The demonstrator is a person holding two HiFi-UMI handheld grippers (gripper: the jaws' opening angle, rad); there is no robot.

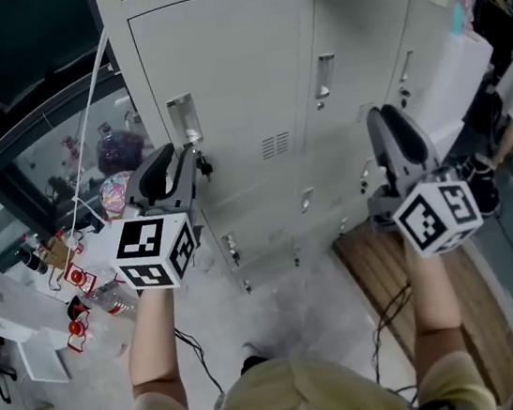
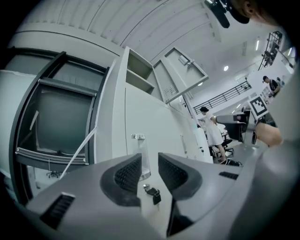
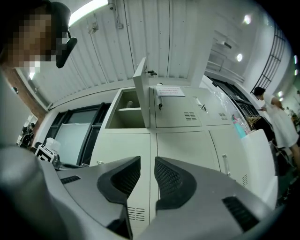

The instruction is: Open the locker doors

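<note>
A bank of pale grey lockers (image 1: 236, 60) stands in front of me, its doors at my level shut. My left gripper (image 1: 187, 158) is open at the left door's chrome handle recess (image 1: 183, 120). Just below the recess a key with a black fob (image 1: 202, 166) hangs in the lock. In the left gripper view the handle recess (image 2: 139, 146) shows in the gap of the left gripper (image 2: 150, 161), the key (image 2: 152, 193) lower down, and no pad touches either. My right gripper (image 1: 386, 117) is open and empty, held before the right-hand doors. One upper door (image 3: 140, 93) stands open.
Bottles, boxes and small red items (image 1: 78, 281) litter the floor at the left, below a dark window (image 1: 20, 71). A wooden board (image 1: 389, 271) and a black cable (image 1: 385, 314) lie on the floor at the right. A person in white (image 2: 213, 131) stands further along the lockers.
</note>
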